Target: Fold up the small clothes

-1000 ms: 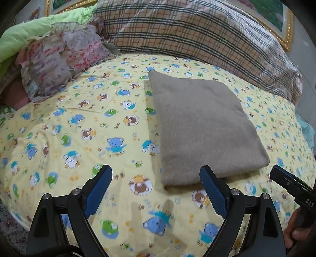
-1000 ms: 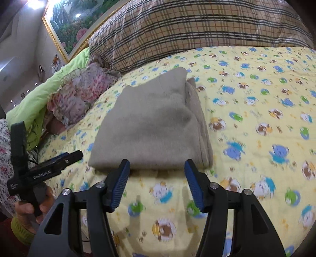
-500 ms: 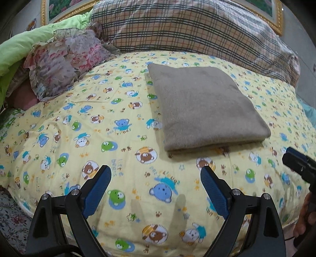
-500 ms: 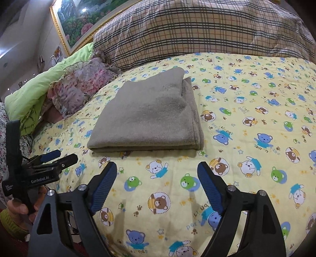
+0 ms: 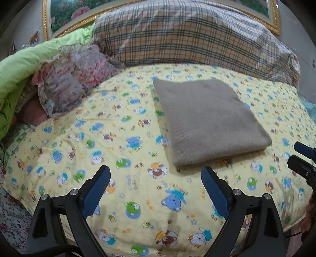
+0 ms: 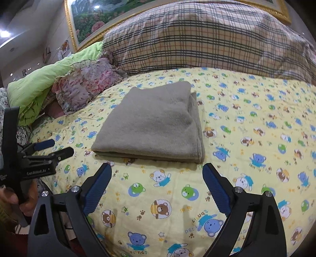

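A grey-brown garment (image 5: pixel 207 120) lies folded into a flat rectangle on the yellow cartoon-print bed cover (image 5: pixel 118 142); it also shows in the right wrist view (image 6: pixel 156 122). My left gripper (image 5: pixel 156 176) is open and empty, held above the cover a little short of the garment's near edge. My right gripper (image 6: pixel 157 174) is open and empty, just in front of the garment's near fold. Each gripper shows at the edge of the other's view, the right one (image 5: pixel 302 158) and the left one (image 6: pixel 53 148).
A large plaid pillow (image 5: pixel 187 33) lies along the back of the bed. A floral pillow (image 5: pixel 69 79) and a green quilt (image 5: pixel 21 65) are piled at the back left. A gold-framed picture (image 6: pixel 88 17) hangs behind. The bed's near edge drops off below the grippers.
Both grippers have drawn back from the folded garment's near edge and risen. The right gripper's jaws opened wider. The garment has stayed in place.
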Tool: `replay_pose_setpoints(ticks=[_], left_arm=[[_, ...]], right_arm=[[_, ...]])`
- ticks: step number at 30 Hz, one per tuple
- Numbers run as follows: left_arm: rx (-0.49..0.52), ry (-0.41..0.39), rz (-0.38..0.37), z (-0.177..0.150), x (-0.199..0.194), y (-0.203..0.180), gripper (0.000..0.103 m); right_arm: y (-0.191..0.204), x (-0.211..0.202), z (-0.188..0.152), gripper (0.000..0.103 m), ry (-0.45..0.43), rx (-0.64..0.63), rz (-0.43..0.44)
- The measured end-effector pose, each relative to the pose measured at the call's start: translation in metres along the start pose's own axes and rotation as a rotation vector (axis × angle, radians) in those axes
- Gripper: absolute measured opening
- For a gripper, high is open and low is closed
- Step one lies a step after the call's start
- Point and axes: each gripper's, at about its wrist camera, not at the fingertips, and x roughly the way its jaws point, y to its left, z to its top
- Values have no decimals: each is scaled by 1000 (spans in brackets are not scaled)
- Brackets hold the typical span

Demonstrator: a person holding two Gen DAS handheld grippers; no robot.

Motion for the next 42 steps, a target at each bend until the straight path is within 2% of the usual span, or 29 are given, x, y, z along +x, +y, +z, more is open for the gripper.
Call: replay_pose_setpoints(ticks=[5, 10, 25, 42], left_arm=[[2, -37, 14, 10, -7, 0, 97], [10, -12, -2, 11, 5, -5, 97], [30, 3, 13, 1, 51, -17, 97], [15, -1, -15, 9, 55, -15, 98]], right_arm=[[8, -8, 15, 103, -35, -52, -3], [11, 5, 17, 103, -20, -83, -19], [-3, 52, 2, 103, 15, -25, -27], [8, 68, 11, 103, 22, -52, 3]])
